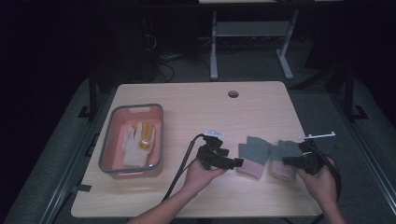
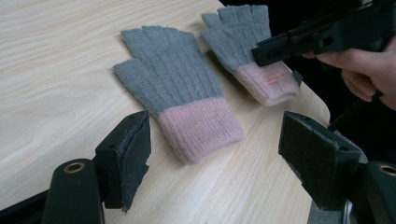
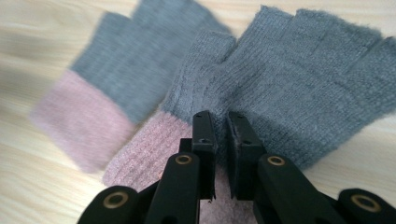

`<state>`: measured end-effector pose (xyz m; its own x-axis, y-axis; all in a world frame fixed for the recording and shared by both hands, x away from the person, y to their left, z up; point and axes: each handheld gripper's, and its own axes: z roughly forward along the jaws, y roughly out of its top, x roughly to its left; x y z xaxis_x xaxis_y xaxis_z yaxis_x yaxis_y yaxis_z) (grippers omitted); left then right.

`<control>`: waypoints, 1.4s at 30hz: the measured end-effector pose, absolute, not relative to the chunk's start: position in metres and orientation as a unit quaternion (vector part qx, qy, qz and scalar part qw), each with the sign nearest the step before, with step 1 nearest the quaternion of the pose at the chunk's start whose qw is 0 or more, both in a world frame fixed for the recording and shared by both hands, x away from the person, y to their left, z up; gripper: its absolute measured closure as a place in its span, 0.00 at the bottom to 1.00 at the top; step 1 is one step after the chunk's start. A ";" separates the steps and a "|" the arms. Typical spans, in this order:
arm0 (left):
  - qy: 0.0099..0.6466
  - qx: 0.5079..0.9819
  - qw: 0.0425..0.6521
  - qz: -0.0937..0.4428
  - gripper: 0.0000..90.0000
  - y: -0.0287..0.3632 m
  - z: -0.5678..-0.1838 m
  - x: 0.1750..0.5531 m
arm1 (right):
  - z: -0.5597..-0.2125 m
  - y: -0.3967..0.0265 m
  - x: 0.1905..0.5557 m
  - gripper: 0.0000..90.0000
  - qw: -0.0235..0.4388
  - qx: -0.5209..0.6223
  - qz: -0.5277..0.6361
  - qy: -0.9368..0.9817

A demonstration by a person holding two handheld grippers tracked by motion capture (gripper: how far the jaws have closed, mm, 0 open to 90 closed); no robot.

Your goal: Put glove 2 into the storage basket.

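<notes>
Now the right hand-held gripper [image 3: 218, 122] sits low over the nearer fingerless glove [image 3: 289, 79], its jaws drawn almost together with a pinch of the grey knit between the pads, right where grey meets the pink cuff. Just beyond it, toward the other hand, the second glove [image 2: 180, 95] lies flat on the worktop [image 2: 51, 60], cuff pointing back at the person. The left hand-held gripper [image 2: 215, 154] hovers just short of that cuff, jaws spread wide with nothing between them. Farther out past the left hand-held gripper, a pink bin [image 1: 108, 140] holds a white and yellow work glove [image 1: 137, 142].
</notes>
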<state>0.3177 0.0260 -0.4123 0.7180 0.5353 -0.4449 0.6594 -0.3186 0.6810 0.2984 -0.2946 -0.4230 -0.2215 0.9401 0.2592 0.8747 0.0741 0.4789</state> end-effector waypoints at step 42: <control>0.389 0.808 0.438 -0.067 0.28 0.039 -0.427 0.319 | -0.423 -0.212 0.322 0.75 0.034 0.609 0.311 0.729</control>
